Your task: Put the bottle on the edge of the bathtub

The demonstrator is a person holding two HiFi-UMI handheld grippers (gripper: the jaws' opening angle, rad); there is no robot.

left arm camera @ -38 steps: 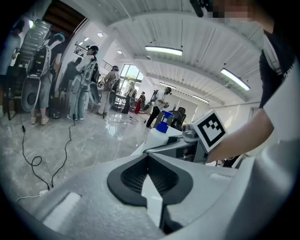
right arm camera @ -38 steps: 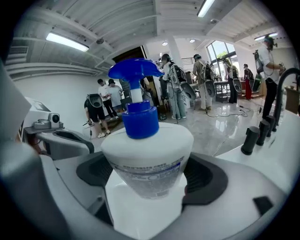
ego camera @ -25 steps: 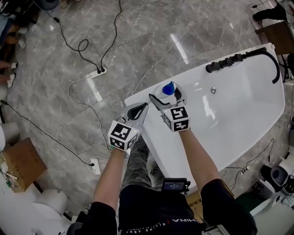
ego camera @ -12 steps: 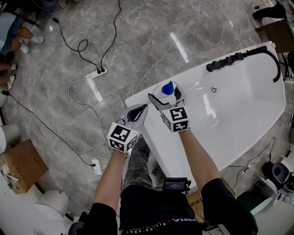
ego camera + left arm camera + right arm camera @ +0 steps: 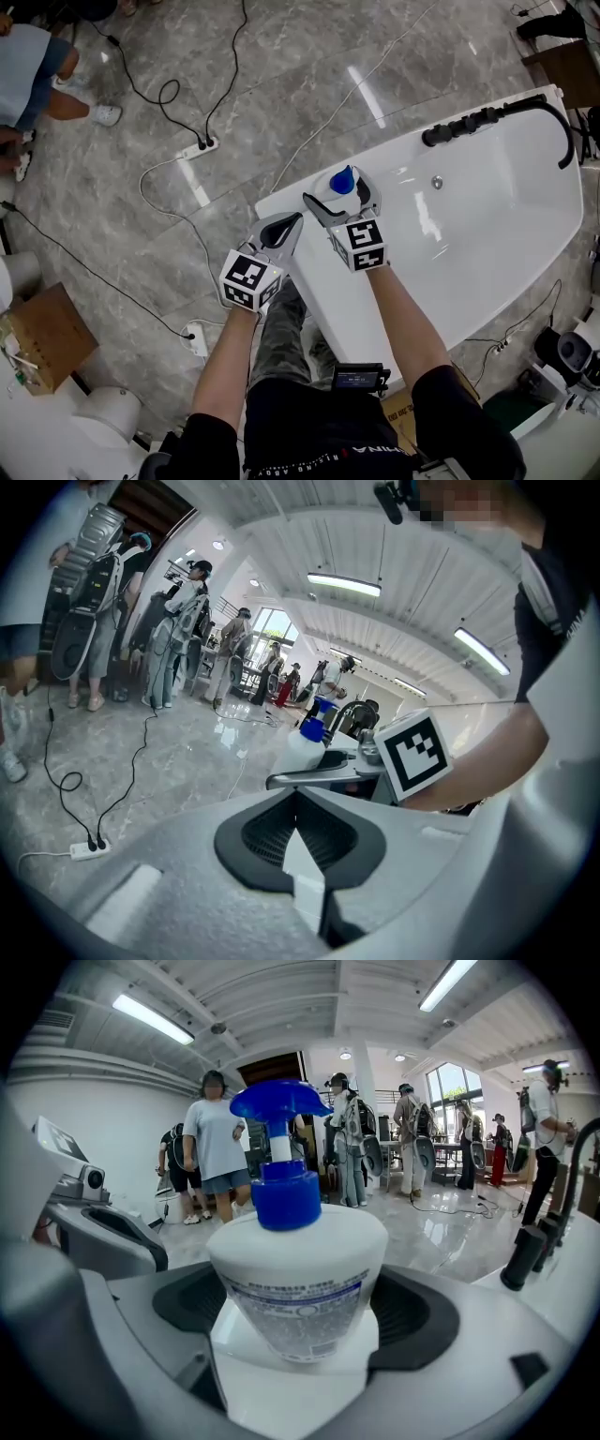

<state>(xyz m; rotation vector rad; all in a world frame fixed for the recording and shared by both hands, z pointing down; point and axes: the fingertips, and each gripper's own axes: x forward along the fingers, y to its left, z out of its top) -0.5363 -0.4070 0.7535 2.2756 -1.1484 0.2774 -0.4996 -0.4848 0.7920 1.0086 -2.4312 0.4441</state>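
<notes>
Grey jaws of the right gripper (image 5: 342,200) are being pressed onto the bottle (image 5: 298,1279), which is being steadied upright on the corner rim of the tub (image 5: 394,155), probably so it does not tip at release. The left gripper (image 5: 286,223), closed and empty, is being held just beside, out of the way.

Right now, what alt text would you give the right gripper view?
A white bottle with a blue pump top, gripped between the jaws of the right gripper over the white bathtub edge; people stand on a glossy floor behind.
</notes>
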